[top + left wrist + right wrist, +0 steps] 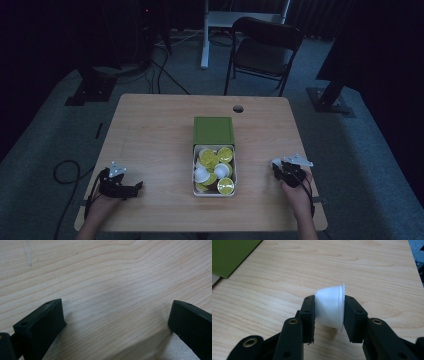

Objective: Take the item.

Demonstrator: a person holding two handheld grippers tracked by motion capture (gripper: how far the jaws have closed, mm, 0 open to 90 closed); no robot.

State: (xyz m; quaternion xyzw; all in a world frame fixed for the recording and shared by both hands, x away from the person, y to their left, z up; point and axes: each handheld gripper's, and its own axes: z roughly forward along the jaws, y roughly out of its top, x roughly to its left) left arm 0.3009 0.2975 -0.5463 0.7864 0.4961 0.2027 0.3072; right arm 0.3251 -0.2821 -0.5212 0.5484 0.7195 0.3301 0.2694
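Between the two black jaws of the right gripper (329, 312) sits a small white plastic cup (331, 308), tipped on its side with its flanged rim against one jaw and its narrower base against the other — the pads are pressed onto it from both ends. Seen from above, that same cup (276, 162) shows as a pale spot at the tip of the right gripper (281, 168), low over the right part of the light wooden table (150, 130), near the front edge and well apart from anything else. The person's right hand (297, 192) wraps the gripper's body from behind, a cable trailing back along the wrist.

Toward the middle of the table stands a white rectangular tray (194, 176) heaped with more such cups — some showing yellow foil lids (225, 186), some lying white side up (201, 174). Touching the tray's far end is a green box lid (213, 130), its flat green corner (232, 255) also visible at the upper left of the right gripper view.

Across the table, at the front left, the left gripper (131, 188) lies low in the person's left hand (102, 205), pointing toward the centre. Its jaws stand wide apart over bare wood grain (112, 290), with nothing between them.

Beyond the table, a dark folding chair (265, 50) stands on the grey carpet.
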